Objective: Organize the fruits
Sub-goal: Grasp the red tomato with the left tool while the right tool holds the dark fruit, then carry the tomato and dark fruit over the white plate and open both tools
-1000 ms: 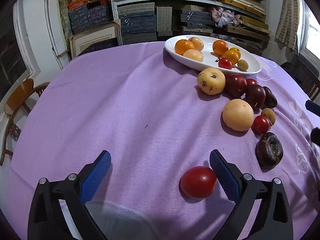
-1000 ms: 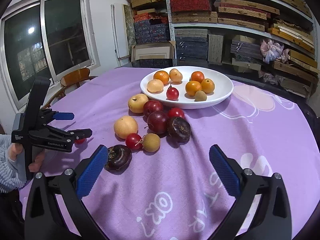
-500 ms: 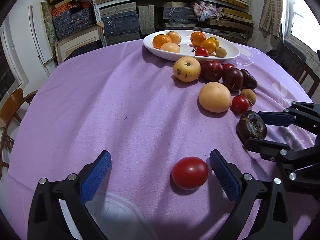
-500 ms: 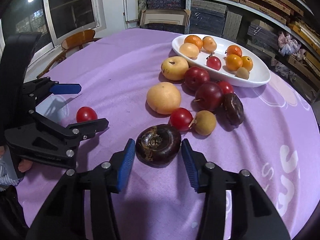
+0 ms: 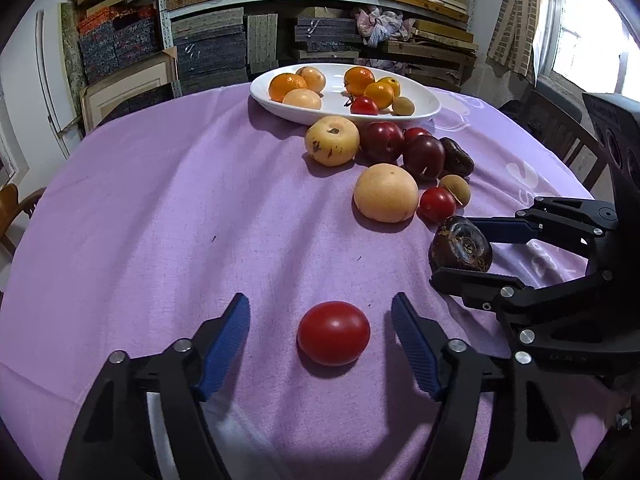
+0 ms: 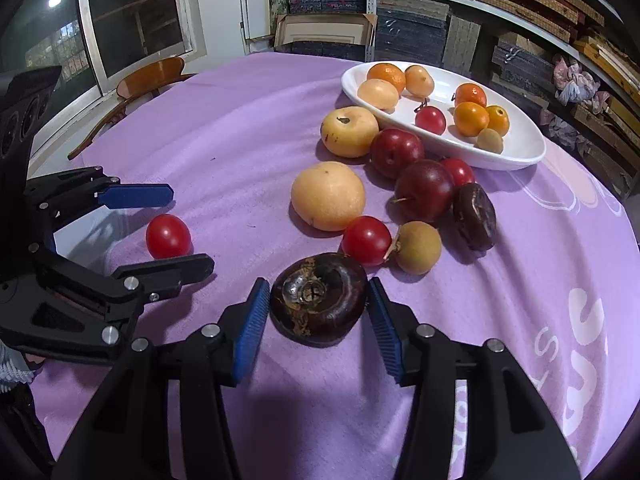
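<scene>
Left wrist view puts the red tomato (image 5: 333, 333) squarely between my left gripper's (image 5: 321, 338) blue pads, with purple cloth visible on both sides of it, so nothing is pressing yet. Those jaws have just been closing from wide to about half, and the tomato sits centred in the gap, slightly ahead of the pad tips. It looks a little wider than tall, its long axis running across from pad to pad, so I judge a straight squeeze should catch it without nudging it aside.

Over on the right wrist view, my right gripper (image 6: 316, 310) stands narrow around the dark brown flattish fruit (image 6: 319, 298), a pad just beside each flank. I see a sliver of shadow at the left pad (image 6: 252, 322), so I cannot tell whether the pads truly bite or only frame it. The fruit lies flat on the purple tablecloth (image 6: 240, 120) with its dimpled face turned up toward the camera.

Taking the white oval dish (image 6: 516, 160) as my landmark: the dark fruit lies well short of it, on the near side of the loose cluster of plums and pears, and the tomato lies farther still, off to the left. The right hand is the nearer one to the dish
</scene>
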The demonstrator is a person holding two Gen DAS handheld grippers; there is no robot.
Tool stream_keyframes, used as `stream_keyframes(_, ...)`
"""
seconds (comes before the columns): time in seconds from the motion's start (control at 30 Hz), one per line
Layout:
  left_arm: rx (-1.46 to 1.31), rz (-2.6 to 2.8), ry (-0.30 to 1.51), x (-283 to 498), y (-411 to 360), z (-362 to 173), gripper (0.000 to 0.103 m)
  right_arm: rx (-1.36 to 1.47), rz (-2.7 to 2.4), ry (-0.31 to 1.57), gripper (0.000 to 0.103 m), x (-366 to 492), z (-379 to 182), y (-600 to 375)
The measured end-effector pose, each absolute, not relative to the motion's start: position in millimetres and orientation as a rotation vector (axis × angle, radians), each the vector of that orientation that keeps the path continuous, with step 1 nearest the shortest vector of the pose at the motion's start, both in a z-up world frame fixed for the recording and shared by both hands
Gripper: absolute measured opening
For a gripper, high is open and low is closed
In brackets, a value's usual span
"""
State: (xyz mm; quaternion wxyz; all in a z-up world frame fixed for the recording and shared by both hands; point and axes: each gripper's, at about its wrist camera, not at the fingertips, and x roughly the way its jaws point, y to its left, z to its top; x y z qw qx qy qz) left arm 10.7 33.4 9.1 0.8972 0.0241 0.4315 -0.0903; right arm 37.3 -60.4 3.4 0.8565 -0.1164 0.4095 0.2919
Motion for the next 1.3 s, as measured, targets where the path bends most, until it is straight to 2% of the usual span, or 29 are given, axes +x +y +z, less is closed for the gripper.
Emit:
stream_keyframes(0.03,0.042,-0.184,0.889,10.4,34.7,9.8,0.06,-0.242,0.615,0.861,0.05,37.2,3.4,-60.1)
stream_keyframes(0.1,0.037,-0.185,0.888,10.6,35.2,9.6,0.058,-0.242,0.613,0.86,0.05,37.3,3.5,-60.4)
stream_keyframes(0.27,0.045,-0.212,0.881,8.2,34.3,10.2,0.032,-0.244,0.623,0.859,0.048,36.1,3.4,-62.9)
stream_keyframes(1.1,0.064,-0.193,0.852,-21.1,34.4,12.7,0.032,-0.256,0.641,0.855,0.047,23.9,4.2,-74.2)
stream_keyframes(1.3,0.089,-0.174,0.826,-7.1,30.4,22.2,0.032,-0.248,0.655,0.856,0.047,22.5,4.5,-78.4)
